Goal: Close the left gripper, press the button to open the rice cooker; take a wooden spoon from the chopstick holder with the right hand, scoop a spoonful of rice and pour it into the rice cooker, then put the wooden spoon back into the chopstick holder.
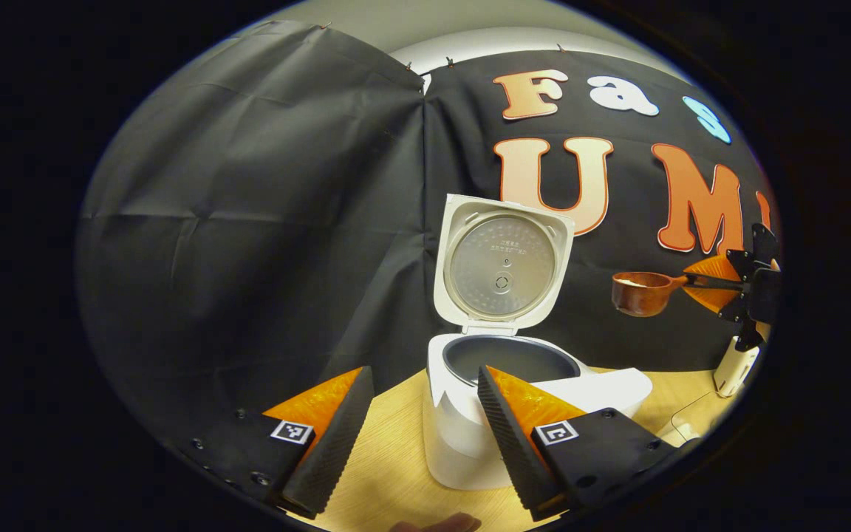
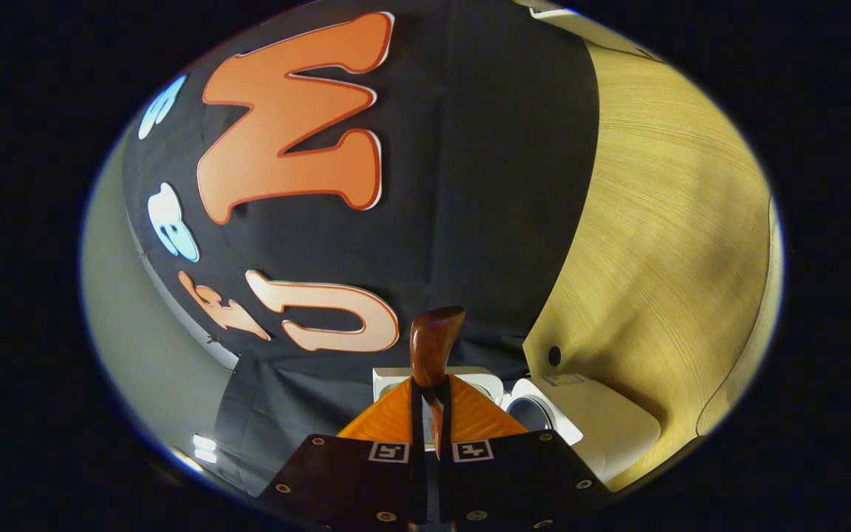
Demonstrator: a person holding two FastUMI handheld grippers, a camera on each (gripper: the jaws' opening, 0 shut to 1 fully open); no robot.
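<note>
One spoonful of rice sits in the wooden spoon [image 1: 643, 291], clamped by its handle in the right hand-held gripper [image 2: 431, 432] and held level in the air beside the open rice cooker [image 1: 503, 369], which stands on the surface [image 1: 388, 473]. The left hand-held gripper [image 1: 418, 428] hangs with fingers apart. Pouring seems next: carry the bowl over the pot, then tip.

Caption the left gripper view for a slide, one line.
Rice cooker stands with its lid up as the right gripper brings a rice-filled wooden spoon toward it; left gripper open.
</note>
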